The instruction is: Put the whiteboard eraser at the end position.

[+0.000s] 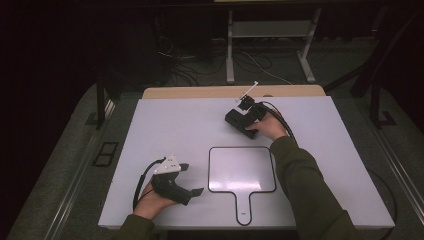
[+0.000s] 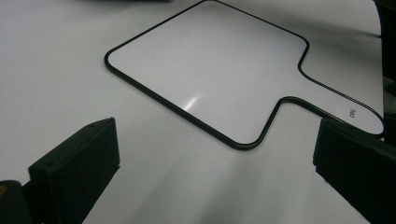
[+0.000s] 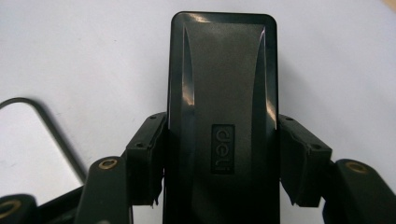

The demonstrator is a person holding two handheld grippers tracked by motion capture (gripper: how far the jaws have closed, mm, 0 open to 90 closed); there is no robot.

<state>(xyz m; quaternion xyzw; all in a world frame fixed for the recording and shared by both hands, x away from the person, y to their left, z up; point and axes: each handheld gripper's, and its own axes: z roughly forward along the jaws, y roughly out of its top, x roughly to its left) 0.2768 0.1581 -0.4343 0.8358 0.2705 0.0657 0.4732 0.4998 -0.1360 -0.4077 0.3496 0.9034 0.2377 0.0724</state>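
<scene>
A black oblong eraser [image 3: 222, 98] marked "deli" fills the middle of the right gripper view, and my right gripper [image 3: 222, 161] is shut on its two long sides. In the high view the eraser [image 1: 237, 121] is at the far middle of the white table, just beyond the small paddle-shaped whiteboard [image 1: 241, 169]. My right gripper [image 1: 246, 124] is held from the right by a hand. My left gripper [image 1: 189, 179] rests near the front left, jaws open and empty, pointing toward the whiteboard [image 2: 219, 70], whose handle points to the table's front edge.
The white table [image 1: 165, 125] has bare surface to the left and right of the whiteboard. A green-sleeved forearm [image 1: 300, 185] crosses the right half. Beyond the far edge are desk legs [image 1: 230, 50] and cables on a dark floor.
</scene>
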